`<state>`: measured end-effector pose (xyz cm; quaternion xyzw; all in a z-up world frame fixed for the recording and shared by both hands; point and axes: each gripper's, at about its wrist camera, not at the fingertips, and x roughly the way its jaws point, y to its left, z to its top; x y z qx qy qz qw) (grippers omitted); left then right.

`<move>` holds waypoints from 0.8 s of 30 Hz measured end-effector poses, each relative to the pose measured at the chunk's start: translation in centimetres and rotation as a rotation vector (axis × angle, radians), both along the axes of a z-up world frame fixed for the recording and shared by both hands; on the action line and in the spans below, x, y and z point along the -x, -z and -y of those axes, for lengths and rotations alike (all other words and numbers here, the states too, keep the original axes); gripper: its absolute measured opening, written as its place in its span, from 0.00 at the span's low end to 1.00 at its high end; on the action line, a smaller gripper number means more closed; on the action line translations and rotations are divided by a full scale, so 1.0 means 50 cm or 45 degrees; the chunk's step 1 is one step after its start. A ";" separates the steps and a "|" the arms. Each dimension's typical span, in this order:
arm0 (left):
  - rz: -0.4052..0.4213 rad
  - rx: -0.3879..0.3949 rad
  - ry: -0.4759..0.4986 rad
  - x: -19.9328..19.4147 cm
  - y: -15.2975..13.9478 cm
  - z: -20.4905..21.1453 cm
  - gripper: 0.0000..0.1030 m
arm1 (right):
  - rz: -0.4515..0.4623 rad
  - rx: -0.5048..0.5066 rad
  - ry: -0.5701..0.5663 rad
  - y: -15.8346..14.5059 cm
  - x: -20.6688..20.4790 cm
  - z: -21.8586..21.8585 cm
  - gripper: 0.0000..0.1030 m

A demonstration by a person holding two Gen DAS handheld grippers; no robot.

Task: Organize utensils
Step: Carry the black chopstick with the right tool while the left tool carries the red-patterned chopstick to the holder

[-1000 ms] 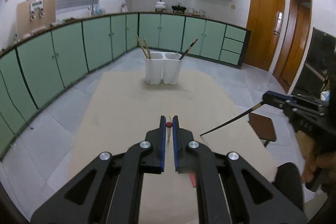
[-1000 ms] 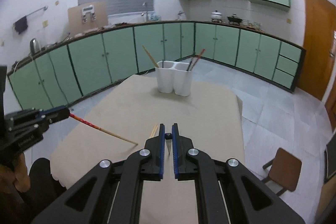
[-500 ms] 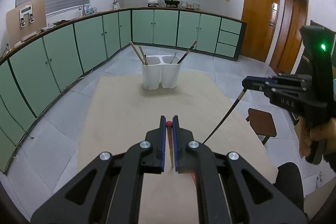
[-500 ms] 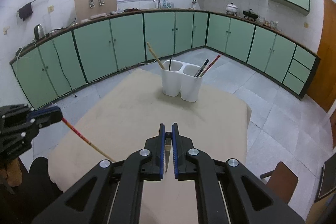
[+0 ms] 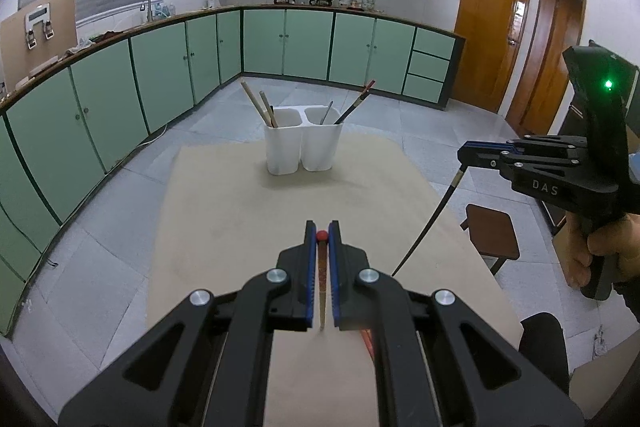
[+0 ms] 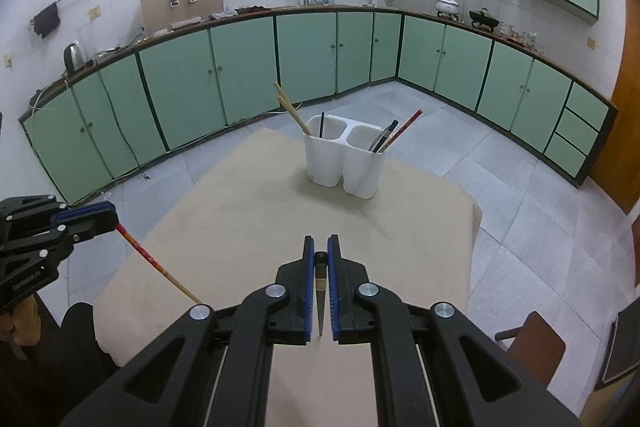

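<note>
Left tongs [image 5: 322, 233] grip a red chopstick [image 6: 154, 259], right tongs [image 6: 320, 253] apparently a black chopstick [image 5: 434, 215].

The lower ends of the utensils [image 6: 384, 139] are hidden inside the white holder [image 6: 344, 167].

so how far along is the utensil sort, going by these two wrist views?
Partly done. The white two-cup holder already has several chopsticks standing in both cups. In hand: the left gripper is shut on a red-topped chopstick, the right gripper on a dark chopstick, both above the table. Left: drop both in. Another red item lies partly hidden under the left gripper.
</note>
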<state>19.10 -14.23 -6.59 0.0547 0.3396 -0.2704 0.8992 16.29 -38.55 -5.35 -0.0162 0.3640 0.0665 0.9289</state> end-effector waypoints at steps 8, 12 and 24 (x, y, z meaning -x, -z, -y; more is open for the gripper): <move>0.004 0.011 0.016 -0.014 -0.030 -0.004 0.05 | 0.014 0.021 -0.003 -0.032 0.011 0.001 0.06; 0.038 0.023 0.019 -0.025 -0.062 -0.008 0.05 | 0.033 0.024 -0.002 -0.060 0.014 0.004 0.06; 0.153 0.078 0.021 -0.089 -0.184 0.017 0.05 | 0.079 -0.012 -0.002 -0.177 -0.034 0.028 0.06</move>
